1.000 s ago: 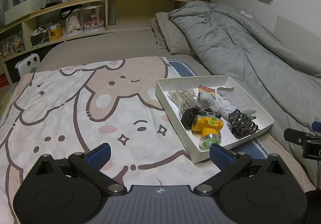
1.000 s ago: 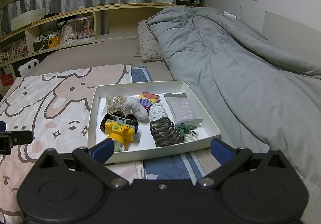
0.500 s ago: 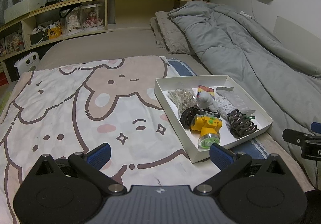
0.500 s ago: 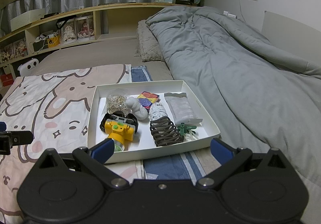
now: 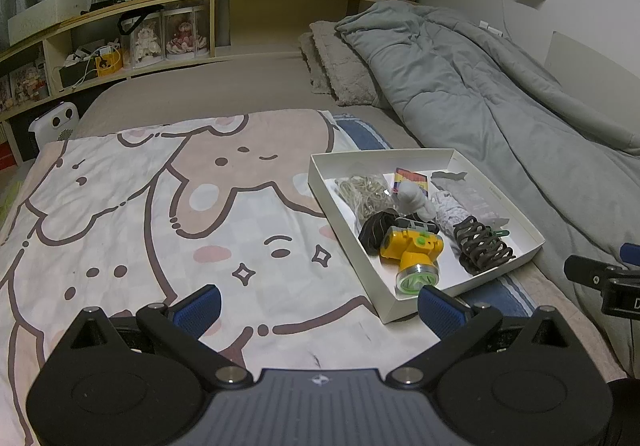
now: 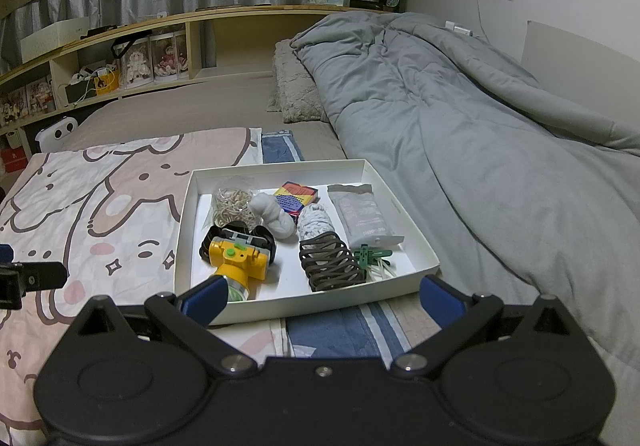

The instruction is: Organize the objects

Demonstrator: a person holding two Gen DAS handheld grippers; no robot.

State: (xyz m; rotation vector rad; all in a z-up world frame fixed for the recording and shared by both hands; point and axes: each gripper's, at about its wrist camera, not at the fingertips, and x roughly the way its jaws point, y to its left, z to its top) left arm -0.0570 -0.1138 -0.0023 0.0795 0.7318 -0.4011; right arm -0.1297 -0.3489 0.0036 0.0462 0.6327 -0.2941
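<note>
Both wide apart, gripping nothing: left gripper (image 5: pixel 318 302), right gripper (image 6: pixel 322 294), near one white cardboard tray (image 6: pixel 420 232) holding one yellow plastic headlamp (image 6: pixel 238 260).

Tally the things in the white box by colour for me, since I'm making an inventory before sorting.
In the white box:
Yellow: 1, headlamp
Brown: 1, coiled cord
Green: 1, clip
Multicoloured: 1, packet
Beige: 1, rubber bands
White or grey: 3, bundle, rope, pouch
Total: 8

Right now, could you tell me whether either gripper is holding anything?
Nothing is held: the left gripper and right gripper are both open and empty, short of the white box.
</note>
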